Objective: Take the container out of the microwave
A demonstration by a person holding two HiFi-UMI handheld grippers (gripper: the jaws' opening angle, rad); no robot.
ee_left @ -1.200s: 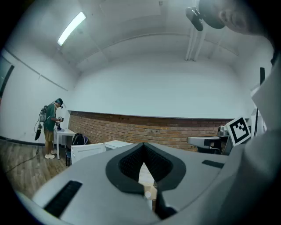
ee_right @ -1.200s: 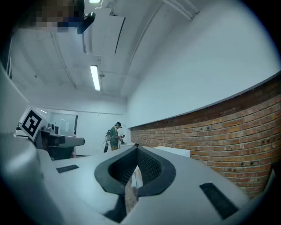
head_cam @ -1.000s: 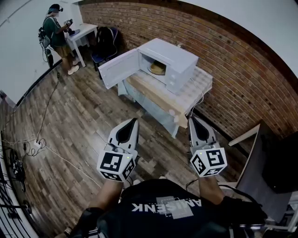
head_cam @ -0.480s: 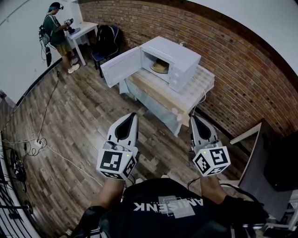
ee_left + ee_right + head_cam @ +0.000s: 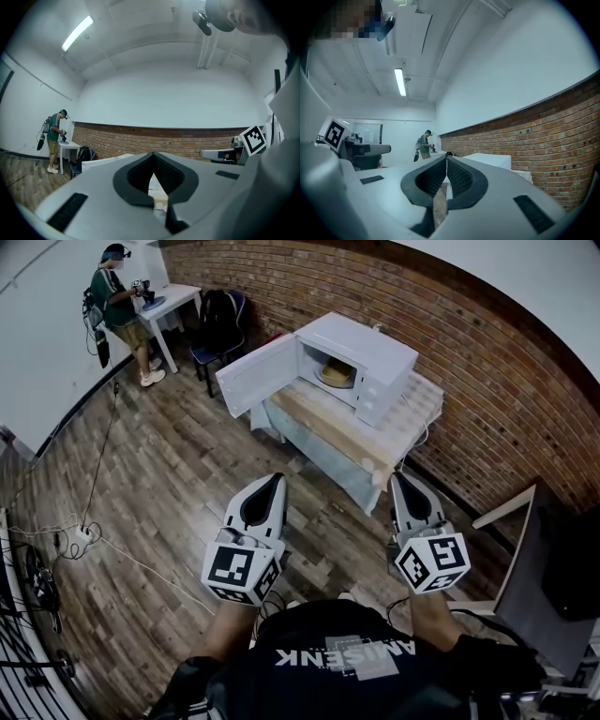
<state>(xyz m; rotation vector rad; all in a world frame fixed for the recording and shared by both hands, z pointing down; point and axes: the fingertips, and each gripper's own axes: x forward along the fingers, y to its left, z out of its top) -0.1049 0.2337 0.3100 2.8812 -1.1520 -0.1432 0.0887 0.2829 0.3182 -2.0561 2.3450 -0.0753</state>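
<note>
A white microwave (image 5: 361, 351) stands on a cloth-covered table (image 5: 412, 418) by the brick wall, with its door (image 5: 255, 376) swung open to the left. Inside it sits a tan container (image 5: 336, 373). My left gripper (image 5: 274, 479) and right gripper (image 5: 401, 476) are both held level over the floor, well short of the table, pointing toward the microwave. Both are shut, tips together, with nothing between them. In the left gripper view the left gripper (image 5: 152, 153) has its tips touching; the right gripper (image 5: 446, 156) looks the same in the right gripper view.
A wooden plank (image 5: 328, 423) lies along the table's front edge. A person (image 5: 120, 310) stands at a small white desk (image 5: 169, 301) at the far left, beside a dark chair (image 5: 217, 329). Cables (image 5: 84, 531) trail over the wooden floor. A dark cabinet (image 5: 553, 559) stands at the right.
Both grippers have moved forward toward the table together, still shut. The microwave and table have shifted slightly right in the head view.
</note>
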